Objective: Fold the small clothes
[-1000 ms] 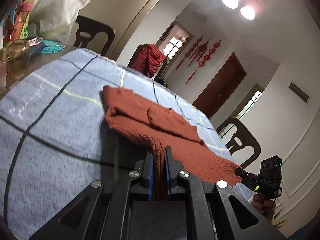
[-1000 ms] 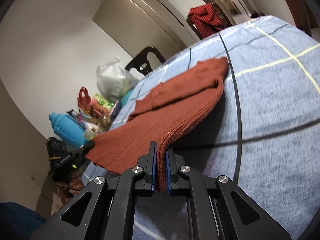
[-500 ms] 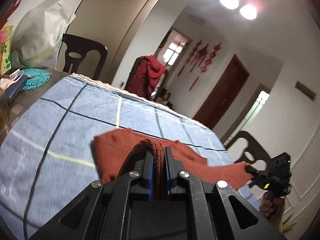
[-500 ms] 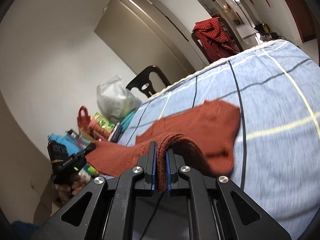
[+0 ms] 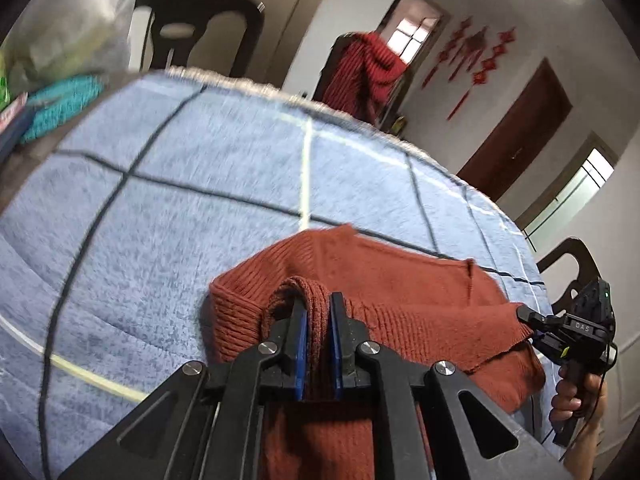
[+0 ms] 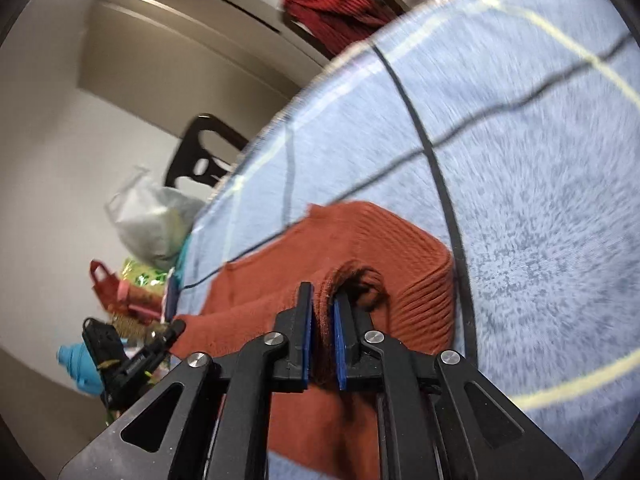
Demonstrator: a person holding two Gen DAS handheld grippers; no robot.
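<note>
Sweater (image 5: 400, 292) hem is hidden between both tongs. Left tongs (image 5: 318, 344) and right tongs (image 6: 322, 346) are pinched on knit, held low over blue-clothed tabletop (image 5: 180, 208), where the folded sweater lies.

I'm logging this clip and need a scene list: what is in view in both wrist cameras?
sweater: 1, rust, on the blanket, an edge pinched in each gripper
blanket: 1, blue with dark and pale grid lines, covering the table
chairs: 2 or more, black, around the table
red garment: 1, draped over a far chair
plastic bag: 1, whitish, at the table's far end
bottle: 1, blue, by the clutter
door: 1, brown, back wall
red ornaments: several, hanging on the wall
left gripper: black, blue pads, closed on the sweater
right gripper: same, closed on the sweater
</note>
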